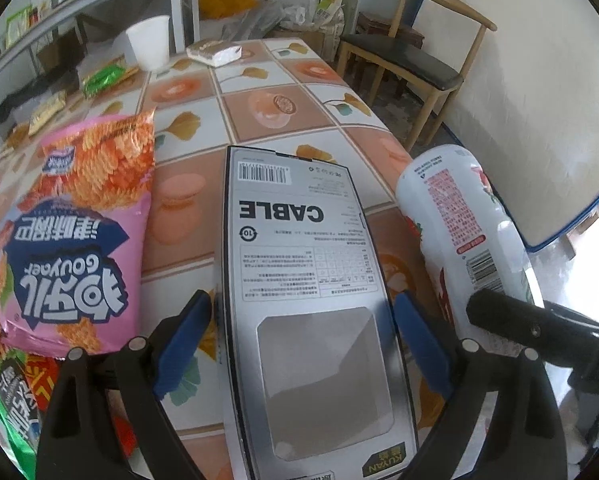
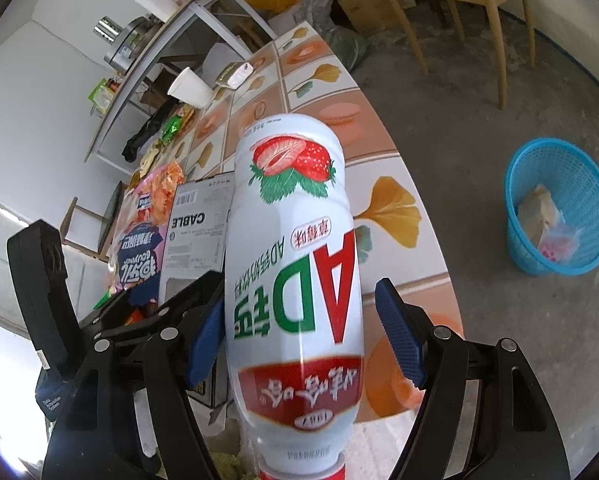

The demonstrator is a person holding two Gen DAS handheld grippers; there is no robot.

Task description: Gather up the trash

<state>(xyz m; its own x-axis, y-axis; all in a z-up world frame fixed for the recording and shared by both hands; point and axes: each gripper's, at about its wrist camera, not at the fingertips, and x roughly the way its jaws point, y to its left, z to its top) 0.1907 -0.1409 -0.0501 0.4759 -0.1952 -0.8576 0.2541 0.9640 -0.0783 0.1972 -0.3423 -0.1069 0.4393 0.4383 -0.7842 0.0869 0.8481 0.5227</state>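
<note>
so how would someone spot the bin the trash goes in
Start from the table with the patterned cloth, then look past its edge to the bare concrete floor. There stands a bright blue mesh basket, the only blue container down there, with some wrappers already inside.

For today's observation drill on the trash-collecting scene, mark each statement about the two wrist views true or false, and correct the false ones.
1. The cable box lies between the left gripper's jaws. True.
2. The bottle shows a lemon. False: a strawberry.
3. The blue basket stands on the table. False: it stands on the floor, beside the table.
4. The basket already holds some trash. True.
5. The white cup lies next to the pink snack bag. False: it stands at the table's far end.
</note>
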